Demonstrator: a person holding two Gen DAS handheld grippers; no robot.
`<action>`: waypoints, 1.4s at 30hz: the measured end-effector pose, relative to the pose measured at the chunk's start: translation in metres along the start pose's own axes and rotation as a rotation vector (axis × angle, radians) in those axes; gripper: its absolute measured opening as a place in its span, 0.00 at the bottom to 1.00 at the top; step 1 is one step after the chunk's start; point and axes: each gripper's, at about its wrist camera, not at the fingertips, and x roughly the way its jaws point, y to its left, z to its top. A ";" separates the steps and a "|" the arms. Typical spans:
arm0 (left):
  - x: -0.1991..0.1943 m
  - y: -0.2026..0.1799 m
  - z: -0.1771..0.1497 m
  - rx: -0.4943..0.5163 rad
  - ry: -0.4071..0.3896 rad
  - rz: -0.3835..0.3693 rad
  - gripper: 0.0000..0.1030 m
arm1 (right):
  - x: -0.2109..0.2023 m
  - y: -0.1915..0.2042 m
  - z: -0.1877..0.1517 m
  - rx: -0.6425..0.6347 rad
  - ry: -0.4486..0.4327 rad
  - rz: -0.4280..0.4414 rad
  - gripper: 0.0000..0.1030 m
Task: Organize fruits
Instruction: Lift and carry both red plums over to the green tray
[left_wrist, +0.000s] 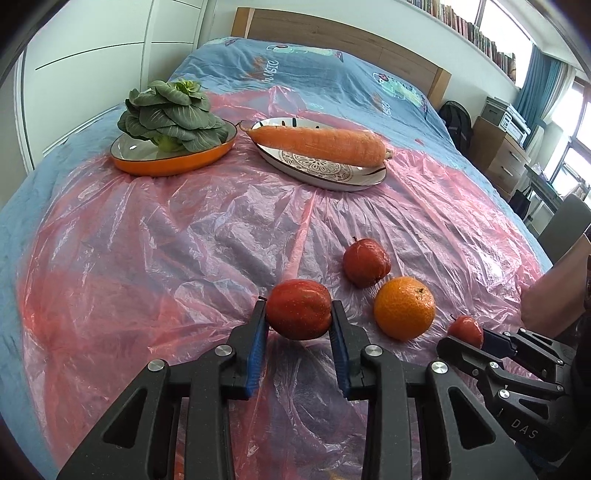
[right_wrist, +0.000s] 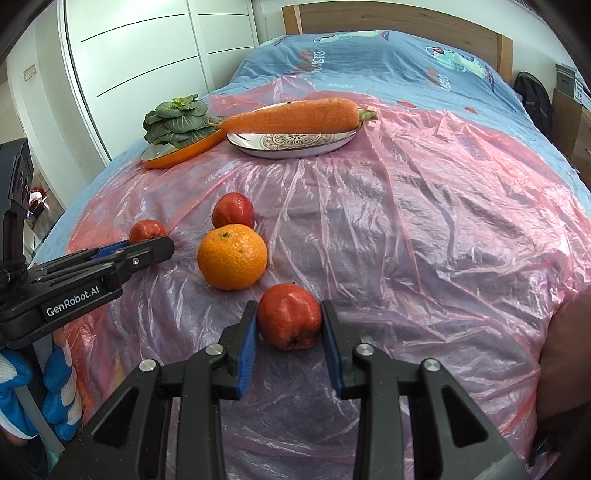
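My left gripper (left_wrist: 298, 310) is shut on a red apple-like fruit (left_wrist: 298, 309) low over the pink plastic sheet (left_wrist: 184, 258). My right gripper (right_wrist: 289, 321) is shut on a second red fruit (right_wrist: 289, 320). Each gripper also shows in the other view: the right gripper (left_wrist: 467, 338) with its fruit (left_wrist: 466, 328) at the right edge, the left gripper (right_wrist: 147, 245) with its fruit (right_wrist: 147, 229) at the left. Between them lie an orange (left_wrist: 404, 308) (right_wrist: 232, 257) and a third red fruit (left_wrist: 365, 262) (right_wrist: 233, 210), both loose on the sheet.
Farther back, a carrot (left_wrist: 321, 142) lies on a patterned oval plate (left_wrist: 325, 173), and a leafy green (left_wrist: 171, 114) sits in an orange dish (left_wrist: 166, 164). The sheet covers a blue bedspread (left_wrist: 314, 74). A wardrobe (left_wrist: 92, 55) stands left. A forearm (left_wrist: 554, 288) is at the right.
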 end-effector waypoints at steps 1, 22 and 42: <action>-0.001 0.001 0.001 -0.005 -0.003 -0.002 0.27 | -0.001 0.000 0.000 0.001 -0.001 -0.002 0.45; -0.065 0.002 0.001 -0.081 -0.106 -0.013 0.27 | -0.061 0.018 -0.005 -0.036 -0.006 -0.016 0.45; -0.136 -0.011 -0.066 -0.064 -0.042 0.002 0.27 | -0.118 0.061 -0.059 -0.068 0.048 0.012 0.45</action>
